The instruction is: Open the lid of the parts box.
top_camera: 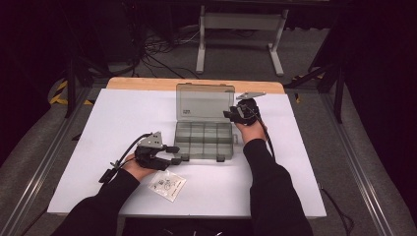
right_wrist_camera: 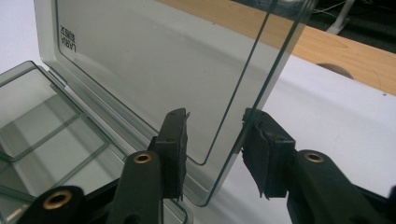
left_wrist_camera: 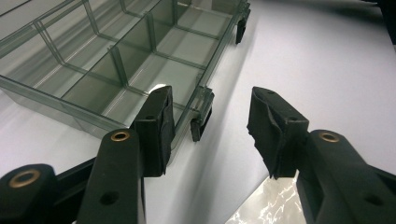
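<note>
My right gripper [right_wrist_camera: 212, 140] straddles the raised lid [right_wrist_camera: 154, 70] edge – jaws parted, not pressing. Left gripper [left_wrist_camera: 210, 128] – jaws parted around the box [left_wrist_camera: 116, 60] corner latch [left_wrist_camera: 201, 116].

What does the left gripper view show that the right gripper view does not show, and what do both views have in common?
The left gripper view alone shows the left gripper, open beside the box's front corner, a black latch on the box's front wall, and a shiny plastic bag lying on the table. The right gripper view alone shows the right gripper, whose open jaws stand on either side of the raised lid, and the wooden table edge. Both views show the clear compartment box and the white table surface.
</note>
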A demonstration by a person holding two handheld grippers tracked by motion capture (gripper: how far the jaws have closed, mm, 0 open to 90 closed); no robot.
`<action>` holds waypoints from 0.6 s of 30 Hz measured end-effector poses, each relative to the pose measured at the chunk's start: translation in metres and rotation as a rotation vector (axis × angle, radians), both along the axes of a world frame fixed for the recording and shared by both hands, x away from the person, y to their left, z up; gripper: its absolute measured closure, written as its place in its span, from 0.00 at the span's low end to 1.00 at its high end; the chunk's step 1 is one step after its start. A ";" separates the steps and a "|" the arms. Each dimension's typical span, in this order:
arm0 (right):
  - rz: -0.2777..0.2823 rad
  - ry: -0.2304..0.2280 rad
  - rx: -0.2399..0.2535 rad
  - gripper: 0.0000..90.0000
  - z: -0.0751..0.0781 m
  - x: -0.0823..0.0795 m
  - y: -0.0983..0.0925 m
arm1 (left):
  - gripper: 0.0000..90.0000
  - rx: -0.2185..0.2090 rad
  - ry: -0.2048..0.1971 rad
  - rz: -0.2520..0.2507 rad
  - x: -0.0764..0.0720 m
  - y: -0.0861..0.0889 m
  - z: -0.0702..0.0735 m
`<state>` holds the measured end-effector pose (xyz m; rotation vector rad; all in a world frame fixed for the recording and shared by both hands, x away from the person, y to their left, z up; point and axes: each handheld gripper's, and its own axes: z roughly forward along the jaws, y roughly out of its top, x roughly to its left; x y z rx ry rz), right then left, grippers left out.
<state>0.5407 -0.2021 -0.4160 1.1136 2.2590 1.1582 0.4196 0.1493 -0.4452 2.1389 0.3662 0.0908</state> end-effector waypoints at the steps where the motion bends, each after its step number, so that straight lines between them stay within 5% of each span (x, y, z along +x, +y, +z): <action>1: -0.001 0.000 -0.005 0.65 -0.001 0.000 0.000 | 0.57 0.001 -0.002 0.000 0.000 0.000 0.000; 18: -0.015 0.048 -0.020 0.57 -0.012 0.005 0.001 | 0.56 0.003 0.005 -0.004 0.000 0.000 0.001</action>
